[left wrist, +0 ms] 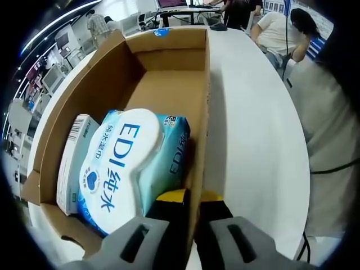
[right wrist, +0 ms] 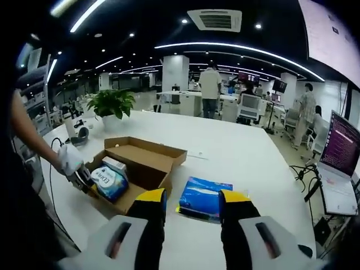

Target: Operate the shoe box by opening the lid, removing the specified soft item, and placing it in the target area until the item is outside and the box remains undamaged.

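Note:
An open brown cardboard shoe box [left wrist: 169, 84] lies on the white table [left wrist: 253, 129]. Inside it sit a soft blue-and-white wet-wipes pack [left wrist: 126, 163] and, to its left, a small white carton [left wrist: 73, 157]. My left gripper [left wrist: 192, 198] straddles the box's right wall, one yellow-tipped jaw inside by the pack and one outside, closed on the wall. In the right gripper view a gloved hand holds that gripper [right wrist: 84, 179] at the box's [right wrist: 147, 163] near end. My right gripper [right wrist: 193, 205] is open above the table with nothing between its jaws, and a blue soft pack [right wrist: 205, 198] lies just beyond it.
A potted plant [right wrist: 112, 102] and a cable stand behind the box. A laptop [right wrist: 340, 152] sits at the table's right edge. A person [left wrist: 284, 31] sits at the far end, and others stand further back. Bare table surrounds the blue pack.

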Available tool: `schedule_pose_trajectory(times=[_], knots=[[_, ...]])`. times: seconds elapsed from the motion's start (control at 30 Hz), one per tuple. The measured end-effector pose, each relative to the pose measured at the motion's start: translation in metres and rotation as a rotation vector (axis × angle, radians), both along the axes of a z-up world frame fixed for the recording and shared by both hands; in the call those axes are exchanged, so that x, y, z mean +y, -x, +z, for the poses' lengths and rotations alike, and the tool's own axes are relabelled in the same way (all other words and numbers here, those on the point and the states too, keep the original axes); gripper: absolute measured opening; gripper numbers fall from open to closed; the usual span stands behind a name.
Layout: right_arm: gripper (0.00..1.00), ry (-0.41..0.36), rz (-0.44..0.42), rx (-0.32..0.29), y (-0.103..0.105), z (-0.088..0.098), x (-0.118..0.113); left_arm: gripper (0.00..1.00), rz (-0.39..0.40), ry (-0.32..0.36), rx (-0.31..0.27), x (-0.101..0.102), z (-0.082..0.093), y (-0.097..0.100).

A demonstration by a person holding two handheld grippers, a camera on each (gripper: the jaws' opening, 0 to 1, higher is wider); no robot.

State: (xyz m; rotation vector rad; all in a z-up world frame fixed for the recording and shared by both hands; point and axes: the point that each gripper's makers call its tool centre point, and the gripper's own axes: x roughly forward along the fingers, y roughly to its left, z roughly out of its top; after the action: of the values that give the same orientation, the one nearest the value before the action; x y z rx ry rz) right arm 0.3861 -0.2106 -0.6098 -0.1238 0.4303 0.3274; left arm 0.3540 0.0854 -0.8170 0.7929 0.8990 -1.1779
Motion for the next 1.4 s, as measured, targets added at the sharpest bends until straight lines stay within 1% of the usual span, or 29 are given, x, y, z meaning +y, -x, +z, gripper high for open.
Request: schedule_pose_trajectory(times=[0.07,0.17,0.23,0.27,0.3,0.33,0.47,0.5,0.57,0.63,0.8,0.9,1.03,1.2,1.27,1.33,1.4], knots=[[0.34,-0.007,0.018,-0.01,0.0,0.002,0.008,0.02,0.0,0.0,0.0,0.0,0.0,0.0],[0.3,0.033,0.051,-0.013,-0.003,0.002,0.02,0.02,0.0,0.0,-0.002,0.0,0.0,0.0],[0.29,0.095,0.084,0.016,-0.004,-0.003,0.027,0.02,0.0,0.0,-0.001,0.0,0.0,0.0],[0.26,0.119,0.091,0.02,-0.005,-0.005,0.032,0.02,0.0,0.0,-0.001,0.0,0.0,0.0],[0.25,0.11,0.092,0.011,-0.007,-0.004,0.037,0.02,-0.001,0.001,0.0,0.0,0.0,0.0],[0.26,0.112,0.106,0.007,-0.008,-0.004,0.042,0.02,-0.002,0.001,0.0,0.0,0.0,0.0],[0.26,0.155,0.177,0.024,-0.01,-0.012,0.069,0.02,-0.003,0.002,-0.001,0.0,0.0,0.0],[0.26,0.154,0.187,0.024,-0.01,-0.012,0.074,0.02,-0.003,0.002,-0.002,0.0,0.0,0.0],[0.26,0.151,0.238,0.023,-0.012,-0.014,0.092,0.02,-0.003,0.002,-0.003,0.0,0.0,0.0],[0.24,0.15,0.262,0.011,-0.014,-0.012,0.103,0.02,-0.003,0.002,-0.003,0.0,0.0,0.0],[0.26,0.124,0.29,0.029,-0.015,-0.014,0.123,0.02,-0.009,0.003,-0.005,0.0,0.0,0.0],[0.29,0.133,0.326,0.046,-0.014,-0.02,0.134,0.02,-0.015,0.004,-0.005,0.0,0.0,0.001],[0.29,0.144,0.368,0.05,-0.015,-0.022,0.145,0.02,-0.018,0.005,-0.01,0.0,0.0,0.0],[0.28,0.14,0.394,0.06,-0.02,-0.023,0.154,0.02,-0.019,0.004,-0.009,0.0,0.0,0.0],[0.2,0.146,0.387,0.075,-0.024,-0.027,0.155,0.02,-0.019,0.004,-0.01,0.0,0.0,0.0],[0.21,0.144,0.391,0.077,-0.027,-0.029,0.158,0.02,-0.019,0.004,-0.012,0.0,0.0,0.0],[0.23,0.139,0.417,0.079,-0.03,-0.031,0.165,0.02,-0.02,0.003,-0.012,0.0,0.0,0.0]])
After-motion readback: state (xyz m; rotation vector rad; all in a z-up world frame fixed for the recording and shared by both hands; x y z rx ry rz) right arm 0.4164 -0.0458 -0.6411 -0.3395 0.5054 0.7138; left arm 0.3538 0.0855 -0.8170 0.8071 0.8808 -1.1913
